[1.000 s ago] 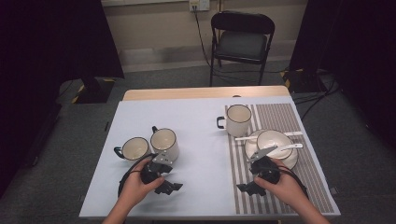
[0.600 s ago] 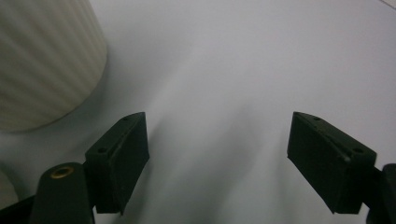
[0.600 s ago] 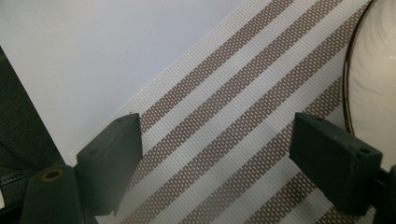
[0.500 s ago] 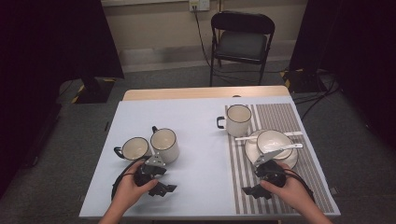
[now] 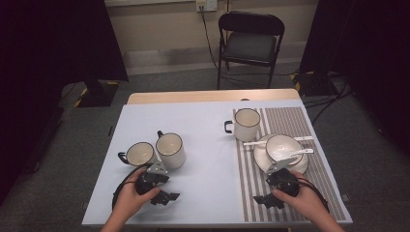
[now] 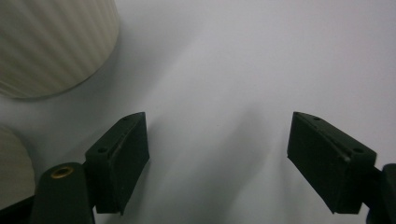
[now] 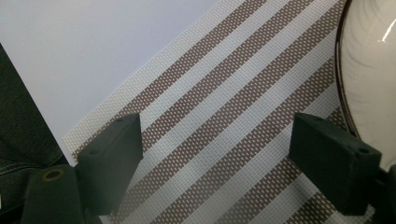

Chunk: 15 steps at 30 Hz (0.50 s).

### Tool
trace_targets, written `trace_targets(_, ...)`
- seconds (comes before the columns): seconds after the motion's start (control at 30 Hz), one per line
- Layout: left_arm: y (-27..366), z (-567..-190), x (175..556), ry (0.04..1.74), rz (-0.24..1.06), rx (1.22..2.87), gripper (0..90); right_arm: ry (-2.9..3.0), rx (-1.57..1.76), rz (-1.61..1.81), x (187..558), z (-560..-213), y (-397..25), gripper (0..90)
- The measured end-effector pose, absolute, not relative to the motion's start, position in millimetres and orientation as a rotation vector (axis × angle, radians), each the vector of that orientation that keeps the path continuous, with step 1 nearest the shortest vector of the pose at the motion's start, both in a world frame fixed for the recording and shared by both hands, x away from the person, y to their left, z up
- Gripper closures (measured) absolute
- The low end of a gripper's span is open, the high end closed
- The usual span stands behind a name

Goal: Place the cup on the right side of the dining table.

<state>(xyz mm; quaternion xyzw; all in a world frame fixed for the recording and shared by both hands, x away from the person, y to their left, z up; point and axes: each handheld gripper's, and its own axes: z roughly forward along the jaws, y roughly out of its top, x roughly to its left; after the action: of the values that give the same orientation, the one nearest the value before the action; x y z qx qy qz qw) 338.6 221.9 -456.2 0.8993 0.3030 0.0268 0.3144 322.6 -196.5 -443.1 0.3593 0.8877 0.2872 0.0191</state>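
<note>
Now we see both grippers lower on the table than a second ago, drawn back from the crockery. Our left gripper (image 6: 217, 158) is spread wide over smooth pale tabletop, just beside two ribbed cream mugs (image 5: 170, 150); one handle points left, the other away from us. Our right gripper (image 7: 219, 163), jaws also apart, hangs over the woven striped mat (image 7: 224, 98), the glossy round plate (image 7: 373, 70) at its edge, stripes running away from us.
</note>
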Motion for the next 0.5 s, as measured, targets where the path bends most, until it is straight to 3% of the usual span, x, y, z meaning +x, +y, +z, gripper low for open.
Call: trace_targets(0.5,235.4,-459.3,334.2,0.797,0.091,2.366,20.3,2.750,1.088,0.894,320.3,-446.7,-199.7,16.7)
